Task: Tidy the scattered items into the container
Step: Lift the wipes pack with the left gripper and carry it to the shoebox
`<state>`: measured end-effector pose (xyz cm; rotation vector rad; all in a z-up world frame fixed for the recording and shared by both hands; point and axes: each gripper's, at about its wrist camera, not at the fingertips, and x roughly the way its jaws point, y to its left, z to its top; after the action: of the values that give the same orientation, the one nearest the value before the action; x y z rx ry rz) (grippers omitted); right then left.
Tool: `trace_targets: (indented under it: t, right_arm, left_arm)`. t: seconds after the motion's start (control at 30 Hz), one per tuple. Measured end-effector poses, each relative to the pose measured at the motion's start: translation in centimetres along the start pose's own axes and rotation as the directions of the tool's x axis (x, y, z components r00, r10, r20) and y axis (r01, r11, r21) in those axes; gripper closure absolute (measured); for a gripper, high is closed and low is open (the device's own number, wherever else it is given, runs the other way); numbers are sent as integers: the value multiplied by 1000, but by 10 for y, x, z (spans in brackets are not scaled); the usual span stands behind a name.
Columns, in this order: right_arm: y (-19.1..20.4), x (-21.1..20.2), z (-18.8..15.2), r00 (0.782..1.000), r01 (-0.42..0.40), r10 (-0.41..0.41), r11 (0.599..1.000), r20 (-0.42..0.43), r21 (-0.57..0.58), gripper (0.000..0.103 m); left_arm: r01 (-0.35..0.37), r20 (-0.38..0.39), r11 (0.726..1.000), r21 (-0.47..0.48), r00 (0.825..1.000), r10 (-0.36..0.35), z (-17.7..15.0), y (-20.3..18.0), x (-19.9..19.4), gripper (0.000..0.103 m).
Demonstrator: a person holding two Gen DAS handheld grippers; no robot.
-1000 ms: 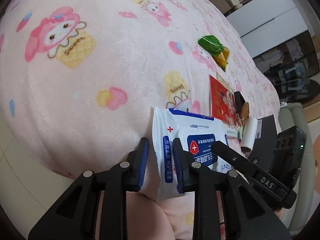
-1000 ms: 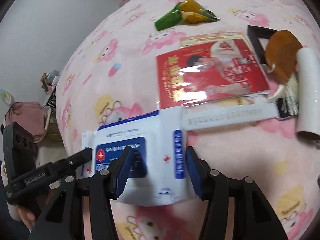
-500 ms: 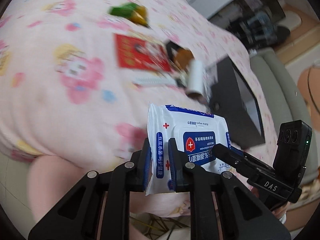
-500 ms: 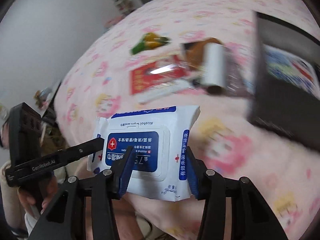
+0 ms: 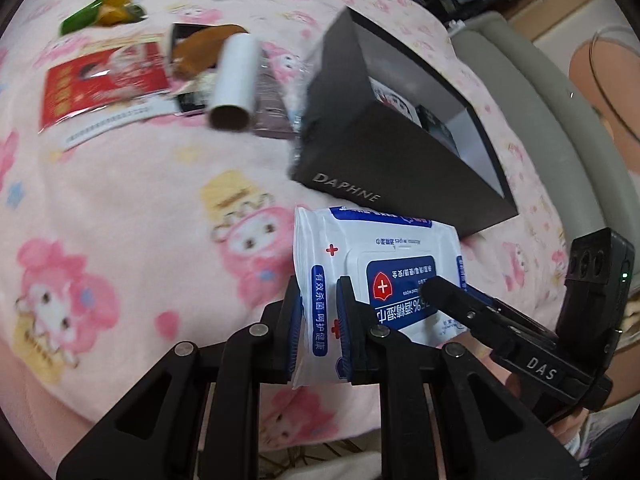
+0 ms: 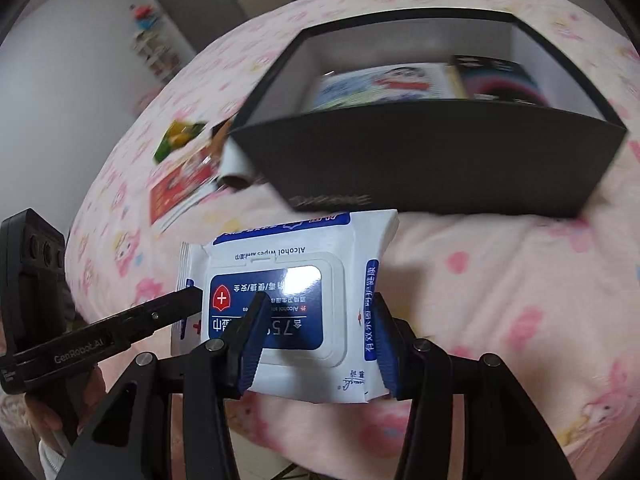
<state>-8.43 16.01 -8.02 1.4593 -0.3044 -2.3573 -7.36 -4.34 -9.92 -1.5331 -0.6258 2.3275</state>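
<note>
Gripping wipes pack (image 6: 288,292) — left gripper (image 5: 318,312) | right gripper (image 6: 316,340) | near black box (image 6: 420,164)

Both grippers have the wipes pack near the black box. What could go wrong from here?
1. The left hand-held gripper pinches only the thin edge of the wipes pack; it may slip free.
2. The pack sits below the rim of the black box, so it could catch the near wall.
3. A book already lies inside, so the pack may land tilted.
</note>
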Motion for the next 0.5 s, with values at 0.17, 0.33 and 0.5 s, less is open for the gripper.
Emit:
trace_targets:
  t: [0.17,0.33,0.5]
  right_arm:
    - [-30,12,-6,999,35,-34,998,-29,46,58]
    - [-39,19,-11,998,47,-45,998,-35,46,58]
    - [-37,18,-15,999,40,-39,999,-29,32,56]
  left_arm:
    - [-45,-70,999,-25,997,43,-7,5,31,82]
    - [-48,-62,996,-70,997,44,-9,16,32,69]
    - [-75,-74,996,-55,995,70,-12,9,34,72]
